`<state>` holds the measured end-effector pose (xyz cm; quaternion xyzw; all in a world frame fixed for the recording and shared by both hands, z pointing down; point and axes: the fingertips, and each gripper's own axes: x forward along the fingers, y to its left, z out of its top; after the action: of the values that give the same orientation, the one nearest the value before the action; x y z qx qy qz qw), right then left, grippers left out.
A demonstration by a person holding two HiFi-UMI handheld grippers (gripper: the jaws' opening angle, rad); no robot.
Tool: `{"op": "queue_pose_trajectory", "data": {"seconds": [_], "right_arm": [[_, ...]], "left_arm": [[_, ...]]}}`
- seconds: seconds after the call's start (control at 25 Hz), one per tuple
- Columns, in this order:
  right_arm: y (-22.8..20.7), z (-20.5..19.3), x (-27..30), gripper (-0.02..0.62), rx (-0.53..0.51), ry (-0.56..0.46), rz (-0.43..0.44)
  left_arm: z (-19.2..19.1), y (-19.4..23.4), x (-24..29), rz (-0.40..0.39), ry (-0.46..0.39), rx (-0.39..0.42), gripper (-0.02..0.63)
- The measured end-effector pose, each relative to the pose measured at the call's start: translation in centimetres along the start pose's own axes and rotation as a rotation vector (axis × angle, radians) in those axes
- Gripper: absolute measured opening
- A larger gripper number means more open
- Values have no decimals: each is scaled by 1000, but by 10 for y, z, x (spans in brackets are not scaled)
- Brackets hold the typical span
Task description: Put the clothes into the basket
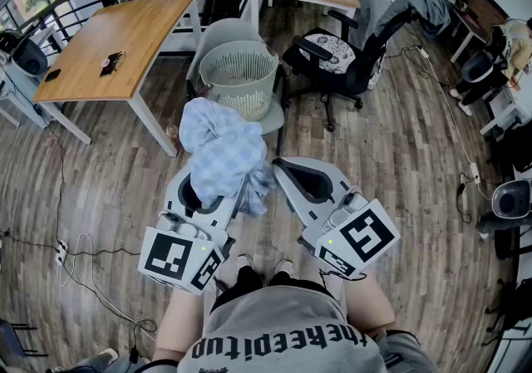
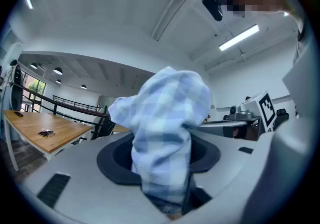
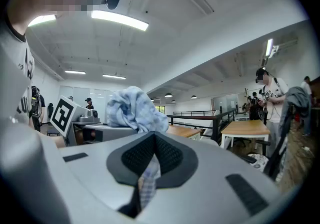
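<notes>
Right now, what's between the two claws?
The blue cloth, draped over the left claw and reaching the right claw; the head view shows it.

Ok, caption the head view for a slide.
Left gripper and right gripper hold a blue checked cloth just short of the basket.

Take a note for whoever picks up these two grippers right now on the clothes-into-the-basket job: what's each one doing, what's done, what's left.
Left gripper: shut on the bunched blue checked cloth, which piles over its jaws.
Right gripper: jaws together on a thin strip of that same cloth.
Basket: straight ahead on the grey chair, upright, and it looks empty.
Done: the cloth is lifted, held by both grippers.
Left: carry it forward over the basket's rim, open both grippers and let it drop in.
</notes>
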<state>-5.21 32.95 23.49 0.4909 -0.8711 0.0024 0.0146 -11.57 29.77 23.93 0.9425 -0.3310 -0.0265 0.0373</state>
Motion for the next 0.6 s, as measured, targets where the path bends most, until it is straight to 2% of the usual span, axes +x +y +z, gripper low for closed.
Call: {"op": "queue_pose_trajectory", "data": {"seconds": [0.6], "right_arm": [[5,0,13,9,-11,8,-7]], "left_arm": [[2,12,1,-13,-5,-3,224]]}}
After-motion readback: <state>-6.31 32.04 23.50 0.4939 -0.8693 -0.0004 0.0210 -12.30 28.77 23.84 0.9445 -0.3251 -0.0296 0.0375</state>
